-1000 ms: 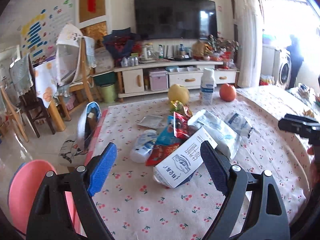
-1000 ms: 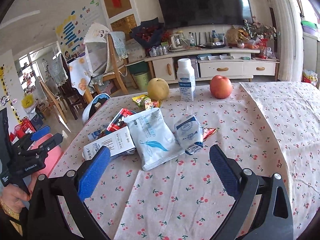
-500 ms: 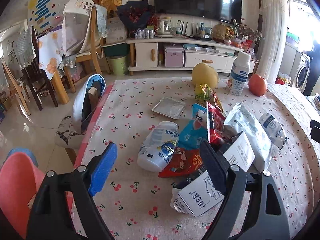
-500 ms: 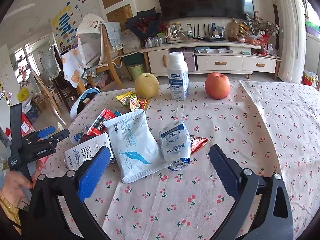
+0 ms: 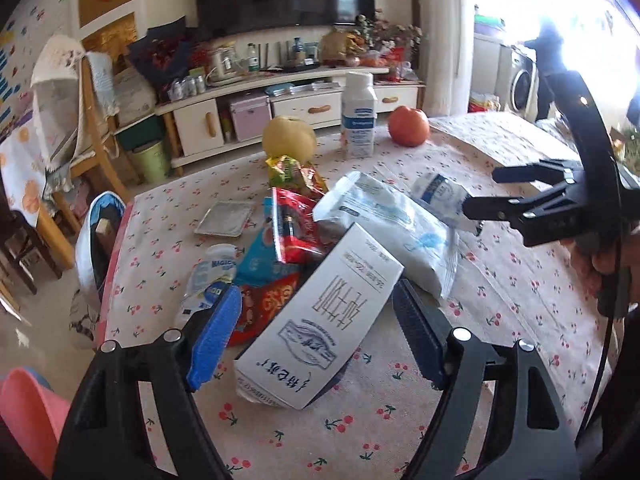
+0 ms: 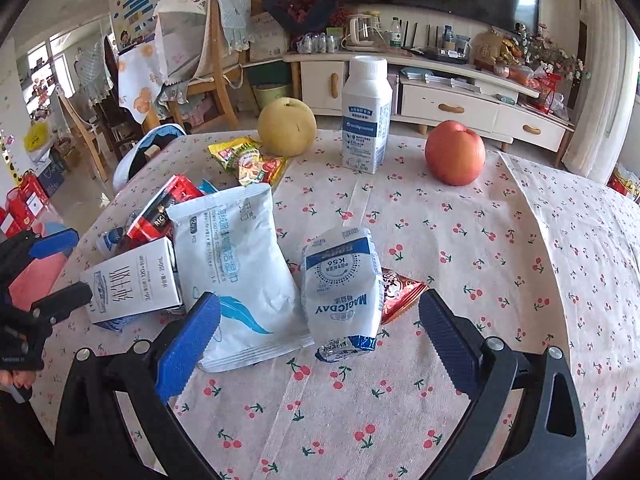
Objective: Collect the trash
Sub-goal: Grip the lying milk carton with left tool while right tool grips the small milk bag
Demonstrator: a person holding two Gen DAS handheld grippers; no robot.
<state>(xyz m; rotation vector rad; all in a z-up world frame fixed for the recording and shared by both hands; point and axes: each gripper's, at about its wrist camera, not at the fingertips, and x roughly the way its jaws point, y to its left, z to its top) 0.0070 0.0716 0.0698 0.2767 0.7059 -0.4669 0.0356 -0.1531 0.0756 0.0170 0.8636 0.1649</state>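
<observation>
A white milk carton (image 5: 320, 328) lies on its side on the cherry-print tablecloth (image 5: 400, 420), at the near edge of a pile of wrappers. My left gripper (image 5: 316, 320) straddles it; its jaws are closing, and the blue pads (image 5: 216, 332) stand just clear of the carton's sides. In the right wrist view my right gripper (image 6: 320, 332) hangs open over a small white-and-blue pouch (image 6: 340, 292) and a large white pouch (image 6: 240, 264). A red wrapper (image 6: 400, 288) pokes out from under the small pouch. Each gripper also shows in the other's view, the right gripper (image 5: 520, 200) and the left gripper (image 6: 40, 272).
A pear (image 6: 286, 126), an upright milk bottle (image 6: 366, 116) and a red apple (image 6: 454, 152) stand at the table's far side. A yellow-green wrapper (image 6: 248, 156), a foil tray (image 5: 226, 220) and a crushed bottle (image 5: 216, 272) lie nearby. A pink bin (image 5: 24, 412) sits below the left edge.
My left gripper swung right and dropped so the carton lies between its fingers, which have narrowed. My right gripper moved in lower over the two white pouches.
</observation>
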